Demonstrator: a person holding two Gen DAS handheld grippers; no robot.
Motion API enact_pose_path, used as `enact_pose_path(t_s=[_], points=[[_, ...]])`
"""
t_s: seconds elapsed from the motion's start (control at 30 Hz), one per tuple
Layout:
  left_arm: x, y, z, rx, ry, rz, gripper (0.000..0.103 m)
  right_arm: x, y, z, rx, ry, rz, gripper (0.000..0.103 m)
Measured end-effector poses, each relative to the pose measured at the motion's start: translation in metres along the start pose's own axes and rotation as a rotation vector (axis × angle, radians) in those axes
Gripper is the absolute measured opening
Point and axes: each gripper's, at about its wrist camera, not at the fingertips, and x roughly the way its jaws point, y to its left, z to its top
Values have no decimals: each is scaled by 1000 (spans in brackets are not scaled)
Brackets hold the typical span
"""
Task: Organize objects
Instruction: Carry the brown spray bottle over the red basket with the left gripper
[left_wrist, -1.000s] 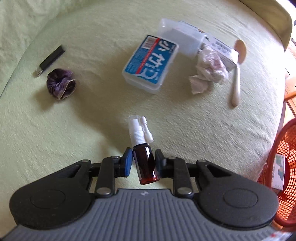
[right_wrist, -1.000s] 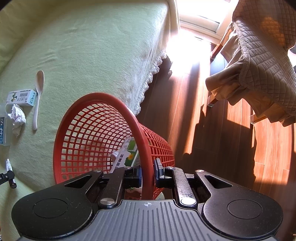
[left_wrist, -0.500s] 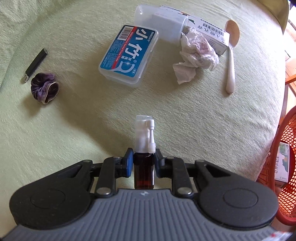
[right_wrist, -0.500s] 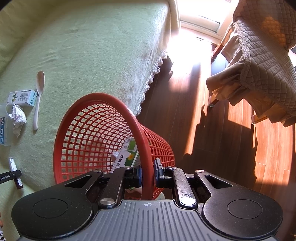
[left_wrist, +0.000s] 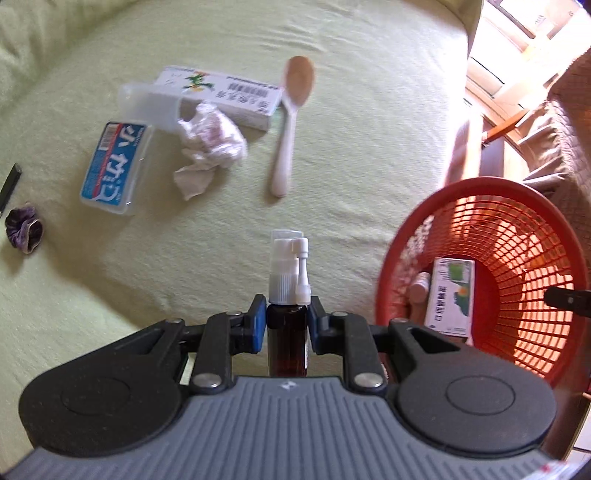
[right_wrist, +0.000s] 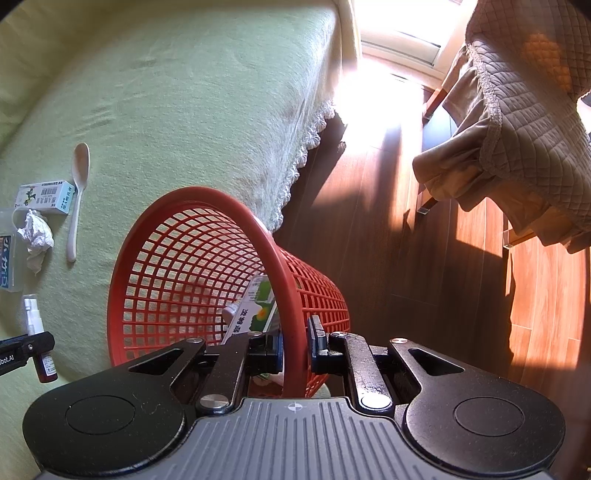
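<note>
The left gripper (left_wrist: 287, 319) has its jaws clamped on a small brown glass spray bottle with a white nozzle (left_wrist: 288, 291), low in the frame's centre above the pale green bedspread (left_wrist: 369, 110). At lower right stands the red plastic mesh basket (left_wrist: 528, 258) holding a white-and-green carton (left_wrist: 452, 295). The right gripper (right_wrist: 296, 345) has its jaws pinched tight on the basket's rim at the lower centre of its view.

Bottle (left_wrist: 287, 341) base was hidden behind the gripper body. Black stick (left_wrist: 9, 184) was cut off at the left edge. Box (right_wrist: 255, 314) in basket (right_wrist: 207, 195) was part-hidden by the rim; print was unreadable.
</note>
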Motion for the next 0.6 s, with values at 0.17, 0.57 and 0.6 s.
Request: enact_pose_path(t_s=[0.17, 0.57, 0.6], points=[[0, -42, 6, 70, 9, -63, 19, 0, 3, 0, -21, -4, 0, 10], [7, -105, 15, 162, 59, -115, 19, -1, 0, -1, -11, -10, 9, 10], [8, -109, 16, 165, 64, -117, 19, -1, 0, -1, -11, -10, 10, 10]])
